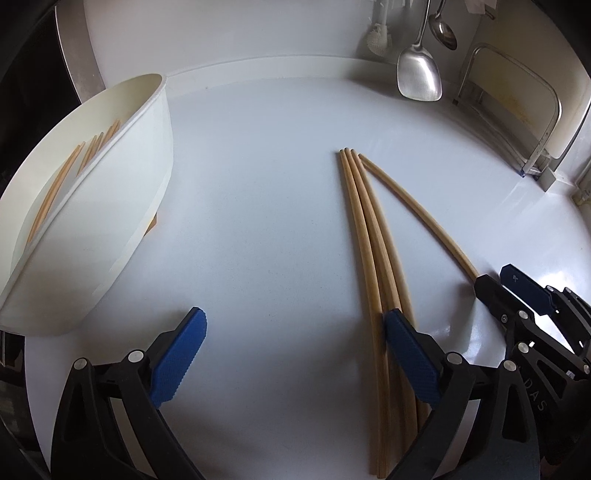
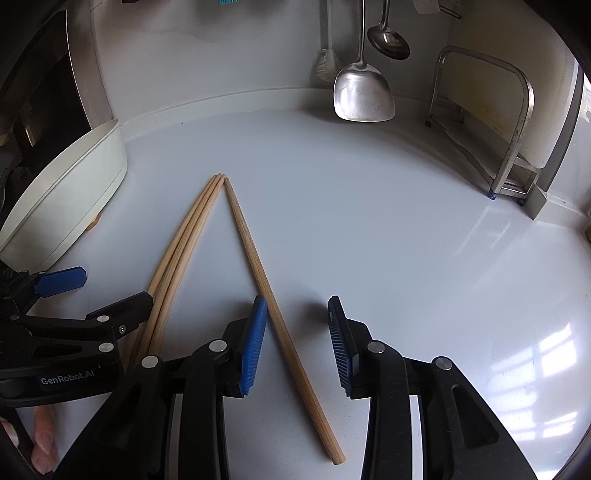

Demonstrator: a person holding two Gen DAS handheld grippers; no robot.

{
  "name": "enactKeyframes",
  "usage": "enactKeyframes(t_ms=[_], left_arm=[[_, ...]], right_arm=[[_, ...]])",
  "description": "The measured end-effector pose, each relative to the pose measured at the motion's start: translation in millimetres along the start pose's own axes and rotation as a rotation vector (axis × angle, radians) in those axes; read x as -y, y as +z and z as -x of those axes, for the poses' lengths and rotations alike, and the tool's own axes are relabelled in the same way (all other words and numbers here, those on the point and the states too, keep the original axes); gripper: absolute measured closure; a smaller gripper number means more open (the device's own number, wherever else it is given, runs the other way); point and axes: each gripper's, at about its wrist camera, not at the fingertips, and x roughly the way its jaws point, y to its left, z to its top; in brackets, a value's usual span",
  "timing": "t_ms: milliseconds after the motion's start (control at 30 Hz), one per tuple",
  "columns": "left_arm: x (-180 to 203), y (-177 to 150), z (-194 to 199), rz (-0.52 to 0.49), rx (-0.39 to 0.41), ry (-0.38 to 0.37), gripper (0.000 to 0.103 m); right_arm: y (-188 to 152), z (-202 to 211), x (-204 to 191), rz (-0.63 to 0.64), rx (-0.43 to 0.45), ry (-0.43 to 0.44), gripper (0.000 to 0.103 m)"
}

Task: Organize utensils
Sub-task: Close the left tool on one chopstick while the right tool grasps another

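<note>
Three wooden chopsticks [image 1: 365, 229] lie bundled on the white counter, with a single chopstick [image 1: 417, 214] splayed to their right. My left gripper [image 1: 295, 354] is open, its right finger [image 1: 410, 354] resting over the bundle's near end. A white tray [image 1: 92, 206] at the left holds several chopsticks [image 1: 55, 184]. In the right wrist view, my right gripper [image 2: 297, 343] is open, straddling the single chopstick [image 2: 273, 306] between its fingers. The bundle [image 2: 177, 251] lies to its left, beside the left gripper [image 2: 92, 295].
A metal spatula [image 1: 419, 74] and a ladle [image 1: 443, 31] hang on the back wall. A metal rack [image 1: 524, 122] stands in the right corner. The tray [image 2: 62, 199] sits at the counter's left edge.
</note>
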Motion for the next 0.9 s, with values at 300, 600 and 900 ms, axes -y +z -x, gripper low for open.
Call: enactKeyframes(t_ms=[300,600,900], left_arm=[[-1.6,9.1,-6.8,0.024,0.009,0.015,0.006],[0.7,16.3,-8.0,0.022,0.036,0.014,0.021],[14.1,9.5,2.8,-0.046,0.058,-0.027,0.084]], right_arm=[[4.6,-4.2,-0.4,0.026,0.005,0.003,0.069],[12.8,-11.5,-8.4,0.095,0.0,0.017,0.069],[9.1,-7.9,-14.1,0.124,-0.016,0.017,0.097]])
